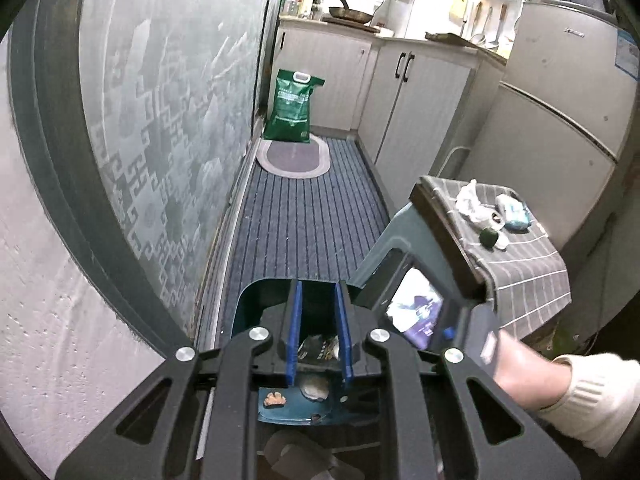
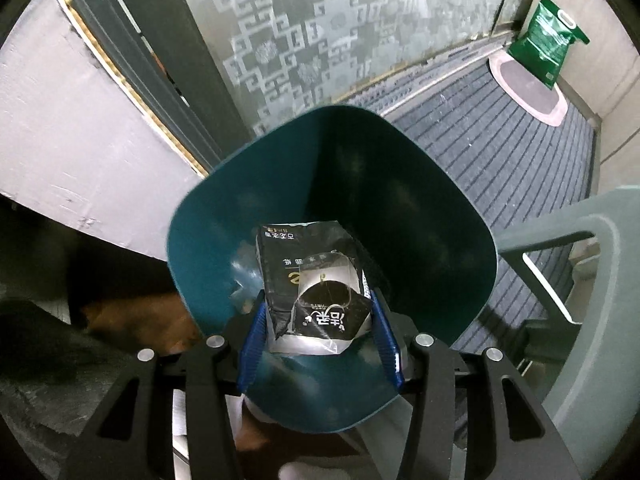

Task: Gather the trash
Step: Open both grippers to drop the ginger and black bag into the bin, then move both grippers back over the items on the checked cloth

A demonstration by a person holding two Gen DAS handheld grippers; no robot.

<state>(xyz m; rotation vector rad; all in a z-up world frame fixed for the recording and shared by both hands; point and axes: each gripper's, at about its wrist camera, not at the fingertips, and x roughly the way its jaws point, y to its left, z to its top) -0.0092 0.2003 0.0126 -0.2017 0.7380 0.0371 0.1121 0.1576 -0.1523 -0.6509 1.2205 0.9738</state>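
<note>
Left wrist view: left hand-held gripper [image 1: 319,332], blue pads drawn close with nothing between them, hanging over a teal bin [image 1: 248,308]. Bin contents seen past the pads: a dark wrapper, a pale shell-like scrap and an orange crumb on the bottom, so part of the collecting looks done. Remaining trash lies on a small table under a grey checked cloth [image 1: 524,256] to the right: a crumpled white tissue [image 1: 470,200], a pale blue packet [image 1: 514,210] and a dark green piece [image 1: 489,237], all close together, well apart from the bin. The other hand-held device and a white sleeve [image 1: 592,396] cross the space between bin and table. Further off: striped blue floor mat, oval rug, green sack [image 1: 294,106], cabinets, fridge. Right wrist view: right hand-held gripper [image 2: 320,344] clamps a black, torn tissue pack [image 2: 312,284], pointing steeply down into the bin's mouth [image 2: 400,184]; judged ready to drop. Grey stool frame [image 2: 568,264] stands just beside the bin, a possible snag.
</note>
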